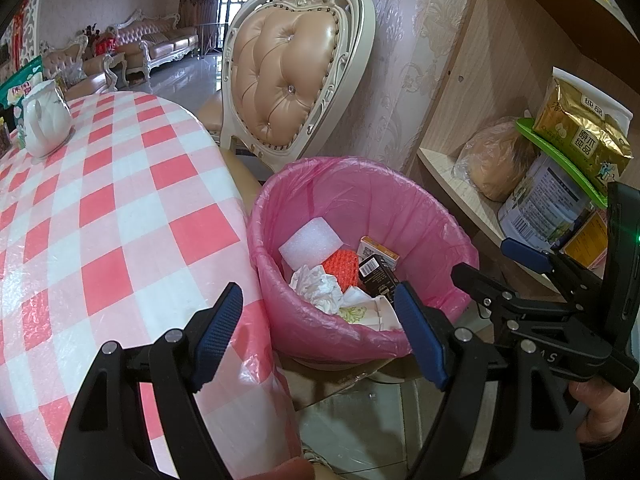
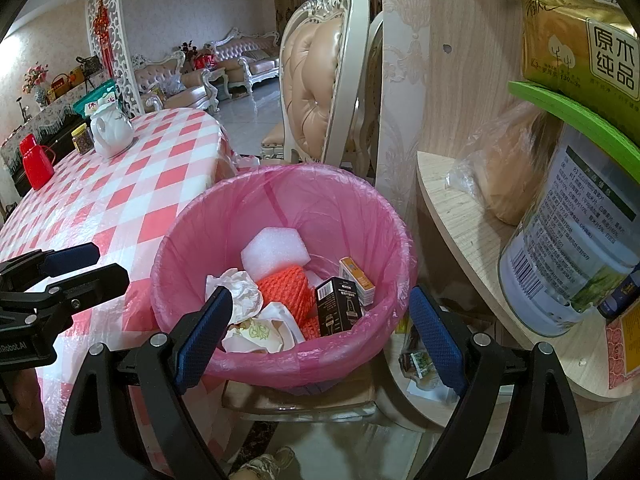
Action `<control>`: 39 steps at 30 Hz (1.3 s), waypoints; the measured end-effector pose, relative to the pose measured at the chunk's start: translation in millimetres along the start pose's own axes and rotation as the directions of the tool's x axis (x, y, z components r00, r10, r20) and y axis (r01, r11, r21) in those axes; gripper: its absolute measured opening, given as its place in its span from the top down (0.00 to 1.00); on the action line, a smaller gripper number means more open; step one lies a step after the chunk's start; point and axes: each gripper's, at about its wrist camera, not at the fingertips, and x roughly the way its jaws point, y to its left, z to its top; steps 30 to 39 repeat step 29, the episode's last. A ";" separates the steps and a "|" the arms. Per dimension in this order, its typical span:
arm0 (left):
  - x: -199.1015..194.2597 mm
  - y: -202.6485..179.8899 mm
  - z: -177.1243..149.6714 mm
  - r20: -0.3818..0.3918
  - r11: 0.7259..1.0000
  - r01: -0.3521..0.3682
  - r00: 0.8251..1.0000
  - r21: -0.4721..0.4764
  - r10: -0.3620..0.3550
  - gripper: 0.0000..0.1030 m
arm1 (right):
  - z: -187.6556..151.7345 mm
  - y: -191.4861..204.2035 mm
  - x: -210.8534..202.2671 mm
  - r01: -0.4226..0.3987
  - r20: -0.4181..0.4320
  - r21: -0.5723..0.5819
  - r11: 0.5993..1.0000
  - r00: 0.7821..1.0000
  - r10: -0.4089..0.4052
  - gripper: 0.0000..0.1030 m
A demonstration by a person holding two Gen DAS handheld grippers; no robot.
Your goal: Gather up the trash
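Blue-padded fingers (image 1: 216, 336) of the left gripper (image 1: 320, 338) stand spread wide with nothing between them, one over the edge of the checked tablecloth (image 1: 100, 216), the other over the near rim of the bin. Beside it, the right gripper (image 2: 320, 338) is likewise spread and empty, its fingers (image 2: 204, 336) framing the near rim of the bin (image 2: 344, 200), which sits just ahead and below.

Inside the pink bag liner lies the trash: a crumpled tissue (image 2: 240, 290) and a folded paper cup (image 2: 260, 332) nearest, then a black box (image 2: 338, 308) standing on end, an orange net (image 2: 292, 292), a small orange-and-white box (image 2: 358, 280), and a white foam block (image 2: 272, 254) farthest back.

To the left, the table carries a white teapot (image 2: 110, 130), a small jar (image 2: 82, 138) and a red flask (image 2: 36, 160). To the right, a wooden shelf (image 2: 460, 216) holds a bagged loaf (image 2: 508, 168), a large tin (image 2: 568, 248) and a gold tissue pack (image 2: 580, 32). Behind the bin stands a padded chair (image 1: 288, 80); sofas (image 1: 164, 40) line the far room.
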 end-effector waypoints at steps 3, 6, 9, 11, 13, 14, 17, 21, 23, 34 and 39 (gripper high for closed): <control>0.6 -1.2 -0.5 0.000 1.000 0.002 1.000 0.001 -0.002 0.27 | -1.5 0.7 0.9 0.000 -0.001 0.001 1.000 1.000 0.000 0.18; 2.5 -3.1 -0.7 -0.002 1.000 0.011 1.000 0.002 -0.011 0.27 | -1.6 0.5 1.0 0.000 -0.002 0.002 1.000 1.000 0.000 0.18; 4.4 -4.2 -0.5 -0.006 1.000 0.020 1.000 0.000 -0.020 0.25 | -2.1 0.7 0.9 0.000 -0.002 0.001 1.000 1.000 0.000 0.18; 4.2 -4.2 0.0 -0.006 1.000 0.022 1.000 0.004 -0.022 0.24 | -2.1 0.4 1.0 0.001 -0.002 0.003 1.000 1.000 -0.001 0.18; 4.1 -5.7 0.2 -0.004 1.000 0.025 1.000 0.012 -0.025 0.24 | -2.7 0.0 1.6 0.001 -0.003 0.004 1.000 1.000 -0.001 0.18; 3.9 -6.9 0.1 -0.001 0.999 0.027 1.000 0.019 -0.027 0.24 | -3.5 0.2 2.0 0.001 -0.004 0.003 1.000 1.000 -0.001 0.18; 2.7 -9.1 -0.7 0.013 0.999 0.018 1.000 0.037 -0.018 0.24 | -3.5 -0.1 3.3 0.001 -0.005 0.003 1.000 1.000 -0.001 0.18; 4.8 -7.0 -0.2 0.004 0.999 0.020 1.000 0.026 -0.020 0.19 | -3.5 -1.3 4.1 0.004 -0.006 0.006 1.000 1.000 -0.004 0.18; 4.9 -4.5 0.9 0.003 1.000 0.018 1.000 0.012 -0.018 0.18 | -5.0 -1.7 4.9 0.007 -0.007 0.008 1.000 1.000 -0.007 0.18; 3.0 -2.7 1.4 0.003 0.999 0.032 0.999 0.008 -0.032 0.18 | -4.7 -4.2 4.3 0.007 -0.011 0.012 1.000 1.000 -0.007 0.18; 3.0 -2.7 1.4 0.003 0.999 0.032 0.999 0.008 -0.032 0.18 | -4.7 -4.2 4.3 0.007 -0.011 0.012 1.000 1.000 -0.007 0.18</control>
